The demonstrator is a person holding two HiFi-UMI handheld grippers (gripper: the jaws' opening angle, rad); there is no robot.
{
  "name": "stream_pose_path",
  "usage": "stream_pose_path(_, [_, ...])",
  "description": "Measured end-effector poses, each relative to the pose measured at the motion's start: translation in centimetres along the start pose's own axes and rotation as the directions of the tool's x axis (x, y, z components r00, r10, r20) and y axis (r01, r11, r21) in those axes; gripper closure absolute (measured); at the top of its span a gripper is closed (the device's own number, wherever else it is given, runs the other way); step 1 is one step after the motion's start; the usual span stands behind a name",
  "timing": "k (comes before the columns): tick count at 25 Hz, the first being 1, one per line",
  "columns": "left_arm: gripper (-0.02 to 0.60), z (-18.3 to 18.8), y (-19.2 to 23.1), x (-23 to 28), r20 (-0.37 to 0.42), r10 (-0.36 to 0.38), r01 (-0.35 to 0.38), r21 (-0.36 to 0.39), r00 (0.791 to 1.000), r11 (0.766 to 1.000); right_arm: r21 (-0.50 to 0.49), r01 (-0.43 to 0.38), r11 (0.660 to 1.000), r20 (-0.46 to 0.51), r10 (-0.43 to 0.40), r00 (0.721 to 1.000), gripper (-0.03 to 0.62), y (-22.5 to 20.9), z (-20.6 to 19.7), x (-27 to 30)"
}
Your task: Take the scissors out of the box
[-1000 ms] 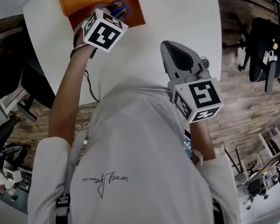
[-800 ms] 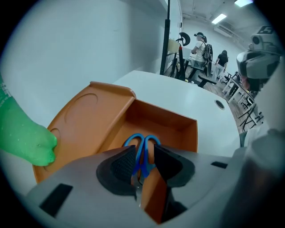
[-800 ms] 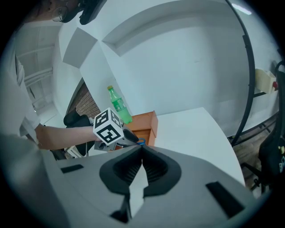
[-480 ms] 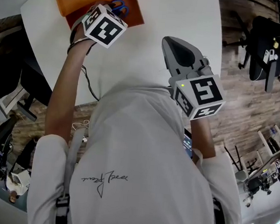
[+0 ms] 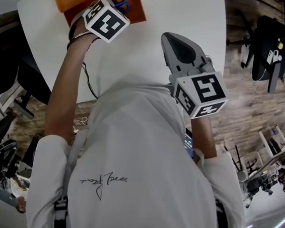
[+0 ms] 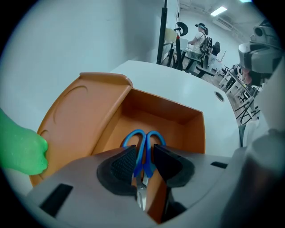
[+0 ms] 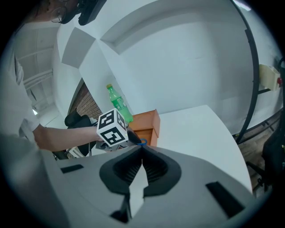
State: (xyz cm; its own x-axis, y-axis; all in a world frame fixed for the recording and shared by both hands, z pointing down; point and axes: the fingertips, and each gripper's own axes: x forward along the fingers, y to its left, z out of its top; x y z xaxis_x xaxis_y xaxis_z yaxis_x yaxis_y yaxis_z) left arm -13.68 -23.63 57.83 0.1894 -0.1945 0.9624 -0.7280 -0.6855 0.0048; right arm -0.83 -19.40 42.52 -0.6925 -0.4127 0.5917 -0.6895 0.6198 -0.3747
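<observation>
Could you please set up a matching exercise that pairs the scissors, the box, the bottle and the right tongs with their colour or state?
Things:
1. scissors
2. box
3. bottle
4. right tongs

Colours and states:
A. shut, with nothing between them
B. green, standing upright beside the box
C. blue-handled, gripped by the left tongs
D. orange, open at the top

Pairs: 1-C, 2-D, 3-B, 4-A.
</observation>
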Motion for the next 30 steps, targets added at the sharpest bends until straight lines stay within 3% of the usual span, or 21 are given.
stream_pose_path(5, [0.467, 0.0, -0.2, -0.2, 0.001, -0.021, 0.021, 0.043, 1.000, 0.999, -0.004, -0.011, 1.000, -0.007, 0.011, 1.000, 0.583, 0.4, 0.1, 0.6])
stream_pose_path(10, [0.486, -0.1, -0.4, -0.1, -0.005, 0.003, -0.003, 0.096, 1.000, 0.995, -0.005, -0.010, 1.000, -0.002, 0.010, 1.000, 0.583, 0.4, 0.3, 0.7])
stream_pose_path(22, [0.488, 0.3, -1.1, -0.5, 0.017, 0.008, -0.010, 0.116, 1.000, 0.993, 0.003, 0.003, 1.000, -0.012, -0.003, 1.000, 0.583, -0.3, -0.2, 0.0])
stream_pose_path(30, [0.489, -0.2, -1.2, -1.6, 0.059, 0.029, -0.034, 0.081, 0.998, 0.996, -0.013, -0.006, 1.000, -0.012, 0.006, 1.000, 0.583, 0.6, -0.3, 0.2])
